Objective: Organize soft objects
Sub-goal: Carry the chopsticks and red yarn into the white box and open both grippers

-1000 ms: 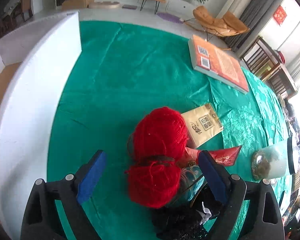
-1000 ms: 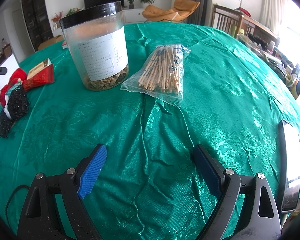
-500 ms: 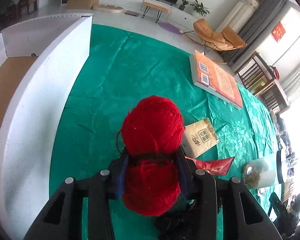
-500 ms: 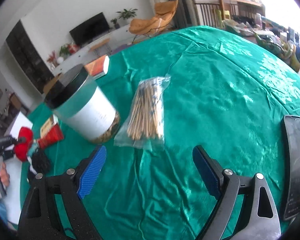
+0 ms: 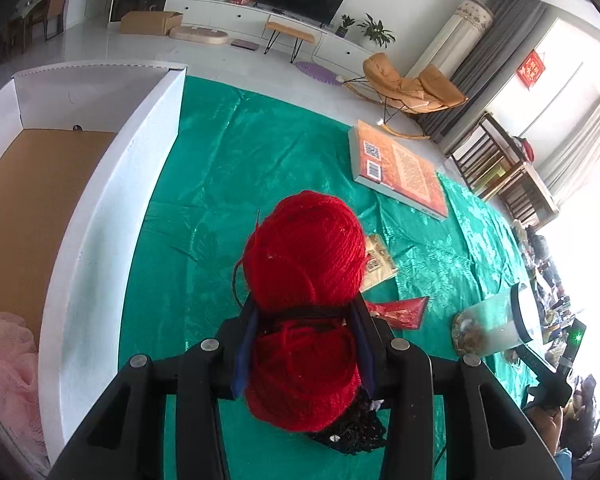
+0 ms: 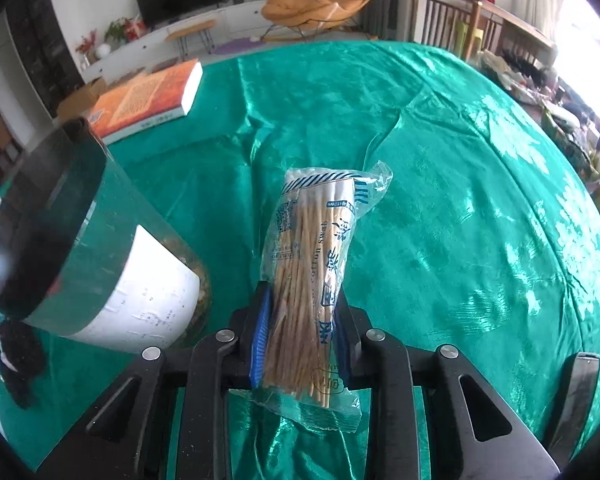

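A red ball of yarn (image 5: 304,272) hangs above the green tablecloth (image 5: 228,184), pinched at its waist by my left gripper (image 5: 304,316), which is shut on it. A black lacy item (image 5: 352,428) lies under the yarn. The white box (image 5: 96,224) with a brown floor stands to the left, a pink mesh puff (image 5: 4,364) in its near corner. In the right wrist view a clear bag of cotton swabs (image 6: 312,264) sits between the pads of my right gripper (image 6: 304,300), whose jaws are closing and press on it.
An orange book (image 5: 400,168) lies far right of the yarn, with a tan packet (image 5: 380,264) and a red packet (image 5: 404,312) nearer. A clear jar with a black lid (image 6: 88,248) stands left of the swabs. A phone (image 6: 580,396) lies at the right edge.
My left gripper closed on the red yarn and lifted it. My right gripper moved forward to the swab bag and closed on it.
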Tool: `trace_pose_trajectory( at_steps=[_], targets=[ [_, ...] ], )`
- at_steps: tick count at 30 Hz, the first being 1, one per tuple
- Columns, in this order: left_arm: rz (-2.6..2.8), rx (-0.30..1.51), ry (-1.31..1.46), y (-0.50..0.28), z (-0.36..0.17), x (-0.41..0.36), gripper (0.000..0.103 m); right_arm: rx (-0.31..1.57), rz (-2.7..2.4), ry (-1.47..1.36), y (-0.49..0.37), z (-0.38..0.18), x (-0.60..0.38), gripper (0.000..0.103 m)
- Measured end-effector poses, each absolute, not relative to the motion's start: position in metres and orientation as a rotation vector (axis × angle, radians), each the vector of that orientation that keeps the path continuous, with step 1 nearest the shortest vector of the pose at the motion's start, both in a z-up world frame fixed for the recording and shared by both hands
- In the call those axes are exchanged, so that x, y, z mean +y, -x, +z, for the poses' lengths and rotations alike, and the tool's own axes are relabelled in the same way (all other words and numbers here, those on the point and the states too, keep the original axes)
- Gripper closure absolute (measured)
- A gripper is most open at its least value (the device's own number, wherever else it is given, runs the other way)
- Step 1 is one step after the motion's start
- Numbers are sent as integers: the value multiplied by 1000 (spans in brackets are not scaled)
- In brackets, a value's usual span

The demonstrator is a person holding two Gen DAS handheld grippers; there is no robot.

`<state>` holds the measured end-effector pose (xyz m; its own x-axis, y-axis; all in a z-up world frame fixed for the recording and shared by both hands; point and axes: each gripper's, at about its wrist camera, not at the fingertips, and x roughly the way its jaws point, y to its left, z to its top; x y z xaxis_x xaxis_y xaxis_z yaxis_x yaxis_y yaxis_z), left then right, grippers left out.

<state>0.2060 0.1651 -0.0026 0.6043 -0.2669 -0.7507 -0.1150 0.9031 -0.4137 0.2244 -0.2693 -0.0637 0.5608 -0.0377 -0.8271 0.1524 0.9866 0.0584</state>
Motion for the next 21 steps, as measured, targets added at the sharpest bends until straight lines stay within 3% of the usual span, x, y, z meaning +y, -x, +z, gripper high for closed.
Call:
trace_pose_trajectory(
  at_steps=[11,21],
  targets=[
    [-108,800,456,-123,62,234,61,666,10,-19,-161,73,-210,74],
    [218,795,374,-27,55,360,60,677,640,-34,-113,121,35,74]
  ],
)
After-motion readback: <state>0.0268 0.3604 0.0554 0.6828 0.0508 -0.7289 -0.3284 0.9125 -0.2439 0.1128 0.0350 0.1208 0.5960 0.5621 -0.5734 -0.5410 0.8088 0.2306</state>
